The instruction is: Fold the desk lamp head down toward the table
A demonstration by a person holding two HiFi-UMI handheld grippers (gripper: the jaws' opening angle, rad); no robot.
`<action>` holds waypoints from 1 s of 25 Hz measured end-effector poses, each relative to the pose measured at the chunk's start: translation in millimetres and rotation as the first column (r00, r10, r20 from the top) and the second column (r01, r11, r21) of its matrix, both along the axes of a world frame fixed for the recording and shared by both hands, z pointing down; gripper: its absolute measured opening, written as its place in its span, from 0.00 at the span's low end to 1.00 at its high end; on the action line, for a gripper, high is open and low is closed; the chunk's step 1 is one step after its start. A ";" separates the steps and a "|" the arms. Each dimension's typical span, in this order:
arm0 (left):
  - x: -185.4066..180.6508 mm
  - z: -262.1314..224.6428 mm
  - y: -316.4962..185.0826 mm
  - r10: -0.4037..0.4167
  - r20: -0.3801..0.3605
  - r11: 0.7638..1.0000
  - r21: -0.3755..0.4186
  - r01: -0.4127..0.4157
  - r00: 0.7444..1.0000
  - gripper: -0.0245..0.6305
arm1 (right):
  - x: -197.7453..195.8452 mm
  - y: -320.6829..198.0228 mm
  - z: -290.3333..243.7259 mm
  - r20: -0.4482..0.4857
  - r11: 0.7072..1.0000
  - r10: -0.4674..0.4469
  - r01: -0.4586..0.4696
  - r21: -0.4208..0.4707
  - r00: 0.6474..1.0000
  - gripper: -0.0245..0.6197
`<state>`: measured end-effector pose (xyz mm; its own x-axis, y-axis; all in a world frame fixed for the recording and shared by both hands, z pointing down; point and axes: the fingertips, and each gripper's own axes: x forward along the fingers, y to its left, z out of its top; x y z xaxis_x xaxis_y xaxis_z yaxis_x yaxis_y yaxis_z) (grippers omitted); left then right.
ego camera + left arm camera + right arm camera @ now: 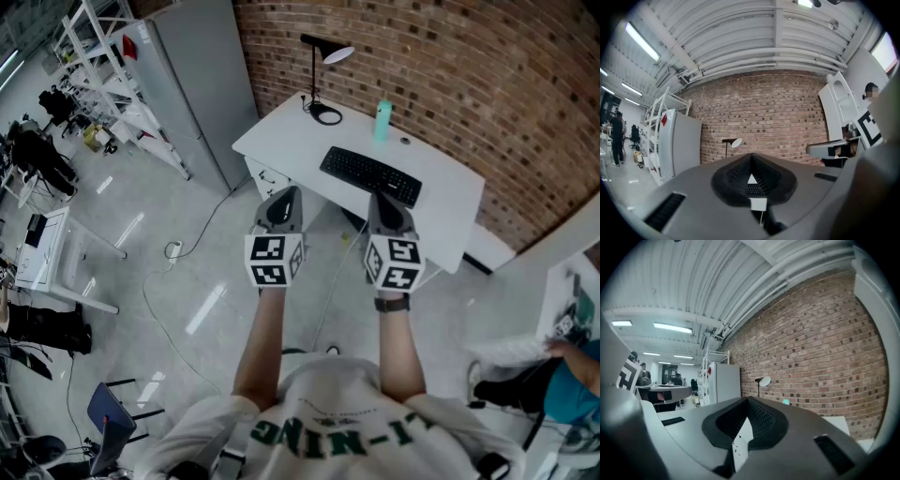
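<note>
The black desk lamp [319, 70] stands upright on the far left corner of the white desk [441, 202], its white head [338, 54] raised and its round base [326, 115] on the top. My left gripper [286, 197] and right gripper [384, 201] are held level side by side in front of the desk, well short of the lamp. Both have their jaws together with nothing between them. The left gripper view shows the lamp [731, 143] small beyond the left gripper [751, 157]. The right gripper view shows the lamp [762, 380] beyond the right gripper [747, 402].
A black keyboard [370, 175] and a teal bottle [382, 120] sit on the desk. A grey cabinet [197, 84] stands left of the desk against the brick wall [469, 66]. A cable [173, 309] trails across the floor. A seated person [572, 375] is at the right.
</note>
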<state>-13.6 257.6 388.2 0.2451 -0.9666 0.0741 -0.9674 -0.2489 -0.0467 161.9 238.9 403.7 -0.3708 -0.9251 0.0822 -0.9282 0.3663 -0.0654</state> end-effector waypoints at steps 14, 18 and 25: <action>14.3 41.0 -54.7 0.016 0.070 0.998 -0.054 -0.013 0.997 0.04 | 17.9 -57.4 48.0 -0.002 0.997 0.060 -0.060 -0.054 0.998 0.05; 11.1 48.1 -104.0 0.038 0.070 0.999 -0.042 -0.035 0.997 0.04 | 10.1 -103.8 56.7 -0.030 0.995 0.075 -0.077 -0.059 0.997 0.05; -26.8 31.9 -206.1 0.042 0.040 0.999 -0.014 -0.041 0.998 0.04 | -30.0 -200.8 30.9 -0.004 0.997 0.080 -0.080 -0.012 0.997 0.05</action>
<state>-40.4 51.5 420.1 0.2815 -0.9546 0.0980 -0.9536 -0.2896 -0.0822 131.9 38.1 434.7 -0.2956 -0.9506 0.0948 -0.9547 0.2903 -0.0661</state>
